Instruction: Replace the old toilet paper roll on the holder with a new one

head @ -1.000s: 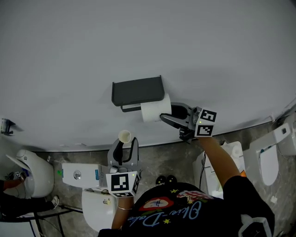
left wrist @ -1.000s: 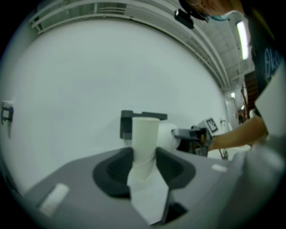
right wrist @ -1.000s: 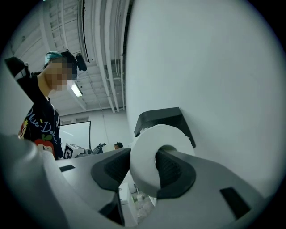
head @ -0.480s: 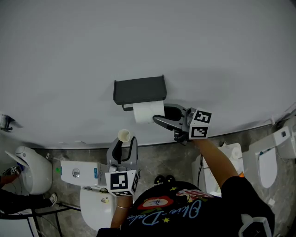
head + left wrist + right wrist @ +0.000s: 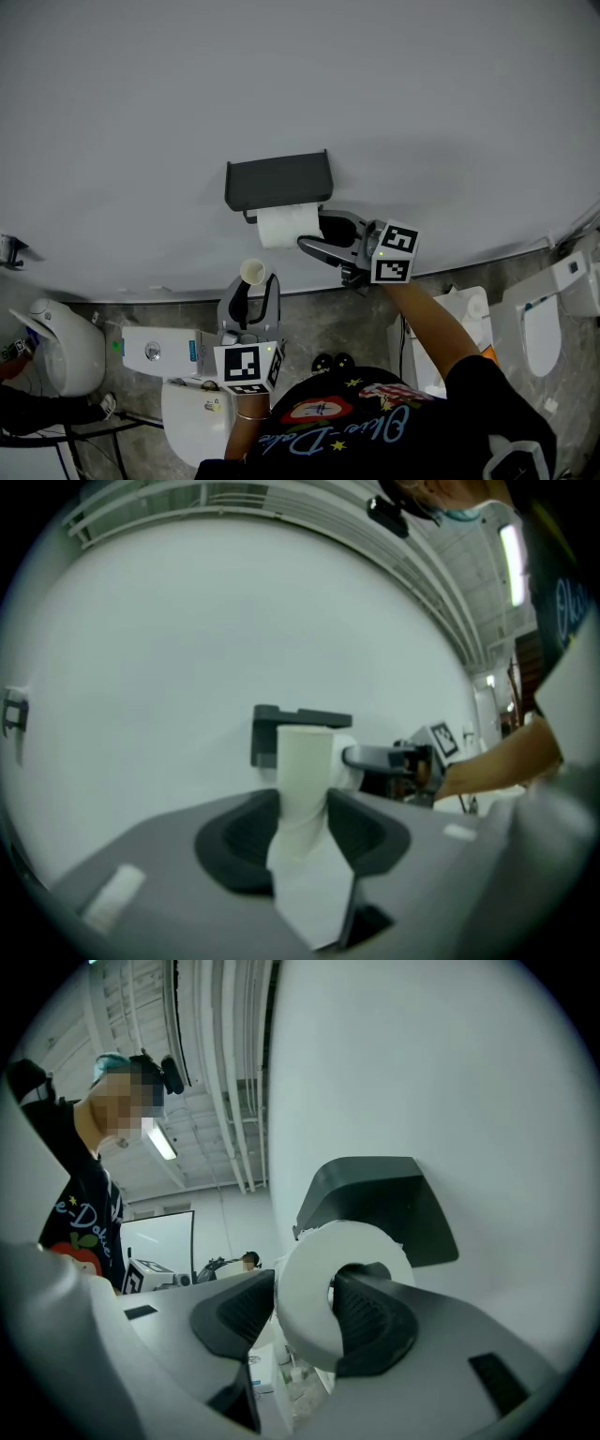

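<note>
The white wall (image 5: 281, 75) fills most of the head view, meeting a grey floor (image 5: 347, 323) along the lower part of the frame. At the bottom centre stands the person in a black printed T-shirt (image 5: 375, 431), with one bare forearm (image 5: 431, 319) reaching up and left towards the wall. White toilets sit on the floor: one at lower left (image 5: 192, 417), one at the right edge (image 5: 544, 328), and a rounder one at the far left (image 5: 61, 352).

Just left of centre, the dark holder (image 5: 277, 181) is fixed to the wall, its flat top like a small shelf. Right under it hangs the new roll (image 5: 286, 227), full and white, touching the holder's underside. From here I can't tell how far it sits on the bar.

The right gripper (image 5: 309, 234) comes in from the right of the frame and is clamped on that roll. Its own view shows one jaw inside the core hole and the other outside, pinching the paper wall (image 5: 302, 1269) between them.

Lower, just left of centre, the left gripper (image 5: 255, 286) points at the wall. It is clenched on the old roll (image 5: 252, 274), a nearly bare tube standing upright between its jaws (image 5: 305, 761), with a loose scrap of paper hanging from it. The tube is below the holder and apart from it.
</note>
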A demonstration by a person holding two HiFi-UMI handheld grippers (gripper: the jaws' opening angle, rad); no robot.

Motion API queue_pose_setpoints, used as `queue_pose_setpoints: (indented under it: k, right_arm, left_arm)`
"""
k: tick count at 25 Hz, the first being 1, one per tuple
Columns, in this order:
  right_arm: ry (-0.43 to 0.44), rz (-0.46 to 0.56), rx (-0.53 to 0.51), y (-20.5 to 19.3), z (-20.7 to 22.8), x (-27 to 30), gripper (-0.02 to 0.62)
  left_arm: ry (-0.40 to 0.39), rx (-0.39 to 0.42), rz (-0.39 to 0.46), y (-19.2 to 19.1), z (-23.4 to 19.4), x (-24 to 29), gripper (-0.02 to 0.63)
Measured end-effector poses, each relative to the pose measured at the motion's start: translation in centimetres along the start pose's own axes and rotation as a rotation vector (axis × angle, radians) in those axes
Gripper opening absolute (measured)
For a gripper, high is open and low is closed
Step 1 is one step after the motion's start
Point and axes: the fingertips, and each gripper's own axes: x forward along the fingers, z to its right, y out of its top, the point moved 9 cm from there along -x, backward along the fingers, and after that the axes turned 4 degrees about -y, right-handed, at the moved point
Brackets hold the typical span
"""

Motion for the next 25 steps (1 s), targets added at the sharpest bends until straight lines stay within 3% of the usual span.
queue_pose_setpoints:
  k: [4, 9, 12, 16, 18, 22, 25]
  right_arm:
    - [-0.049, -0.008, 0.001, 0.2, -0.3, -0.9, 0.195]
    - [-0.14, -0.076, -0.091, 0.5, -0.4, -2.0, 0.207]
    - [-0.26, -0.027, -0.139, 1.1, -1.1, -3.9, 0.206]
    - [-0.463, -0.029, -0.286, 0.7, -3.1, -5.5, 0.199]
    - [-0.557, -0.028, -0.327, 0.1, -4.1, -6.1, 0.027]
    - [-0.625, 0.026, -0.227, -0.8, -5.3, -7.0, 0.014]
    - [-0.632, 0.02, -0.209, -1.1, -5.9, -7.4, 0.014]
  left_arm:
    - [-0.013, -0.003, 0.002, 0.0, 0.4, 0.1, 0.163]
    - [-0.023, -0.001, 0.005, 0.0, 0.8, 0.4, 0.163]
    - [-0.028, 0.006, 0.006, 0.1, 1.1, 0.6, 0.163]
    - [-0.037, 0.009, -0.002, 0.0, 1.3, 1.2, 0.163]
    - [-0.044, 0.009, -0.006, -0.1, 1.6, 1.4, 0.163]
    - [-0.049, 0.014, -0.011, -0.2, 2.0, 1.6, 0.163]
    - [-0.05, 0.013, -0.014, -0.2, 2.2, 1.7, 0.163]
